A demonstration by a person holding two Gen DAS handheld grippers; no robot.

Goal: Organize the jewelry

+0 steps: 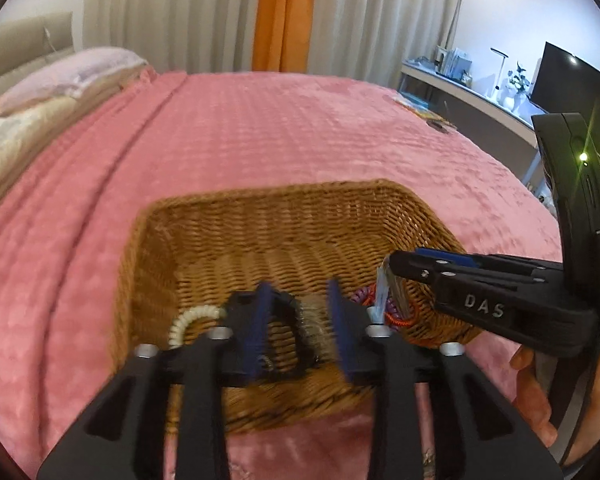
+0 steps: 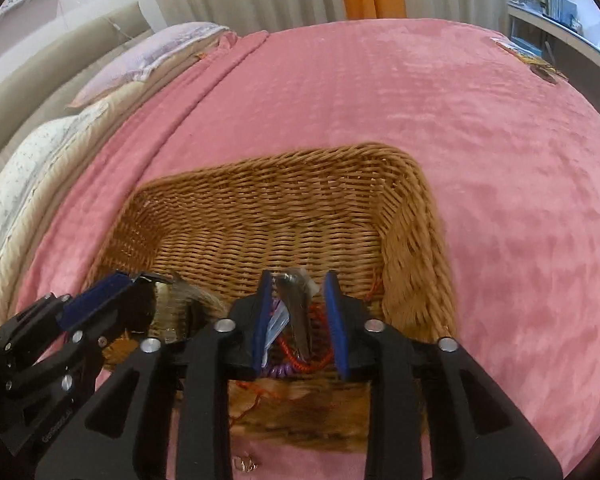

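A wicker basket (image 1: 284, 216) (image 2: 284, 184) sits on the pink bedspread. Both grippers hover over its near end. My left gripper (image 1: 298, 300) is open above a black ring-shaped hair tie (image 1: 300, 336) and a furry brownish piece (image 1: 320, 320); a cream spiral band (image 1: 188, 320) lies to its left. My right gripper (image 2: 298, 280) is open, with a slim metal clip in a clear wrapper (image 2: 296, 304) falling or lying between its pads, over an orange cord (image 2: 300, 360) and a purple coil (image 2: 276, 370). The right gripper also shows in the left wrist view (image 1: 392, 268).
The pink bedspread (image 1: 300, 128) surrounds the basket. Pillows (image 2: 112, 76) lie at the far left. A small gold item (image 2: 246, 466) lies on the spread in front of the basket. Items (image 2: 540, 68) lie at the bed's far right corner; a desk (image 1: 480, 92) stands beyond.
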